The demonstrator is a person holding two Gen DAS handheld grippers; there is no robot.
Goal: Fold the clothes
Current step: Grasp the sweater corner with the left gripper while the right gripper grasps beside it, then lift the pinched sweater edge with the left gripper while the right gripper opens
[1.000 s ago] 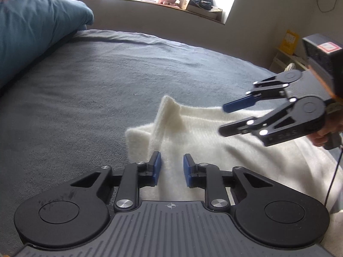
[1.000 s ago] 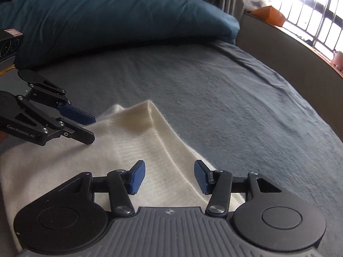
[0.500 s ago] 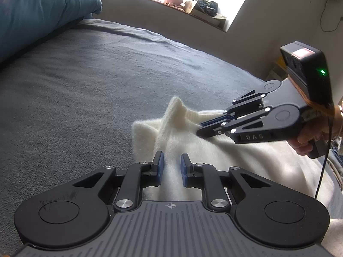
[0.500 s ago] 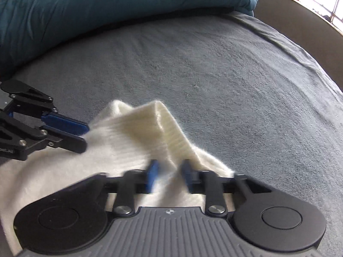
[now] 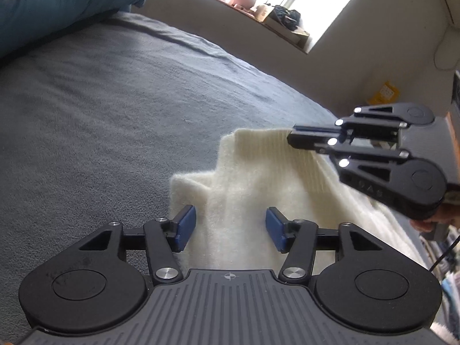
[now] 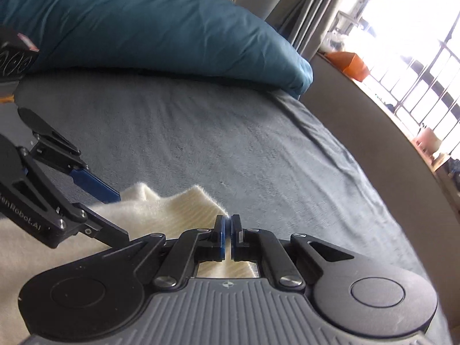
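Note:
A cream knitted garment (image 5: 247, 184) lies on the grey bed cover (image 5: 100, 109). My right gripper (image 6: 228, 237) is shut on the garment's ribbed edge (image 6: 198, 204) and holds that corner lifted; it also shows in the left wrist view (image 5: 296, 136). My left gripper (image 5: 231, 228) is open, its blue pads (image 5: 186, 224) on either side of a raised fold of the garment. The left gripper also shows in the right wrist view (image 6: 115, 212), low at the left by the cloth.
A blue duvet (image 6: 149, 31) lies across the head of the bed. A low wall with a window sill (image 5: 258, 14) carrying pots and clutter runs along the far side. The bed edge drops off at the right (image 6: 402, 201).
My right gripper has shut on the garment's edge and lifted it. My left gripper has opened wider around the fold.

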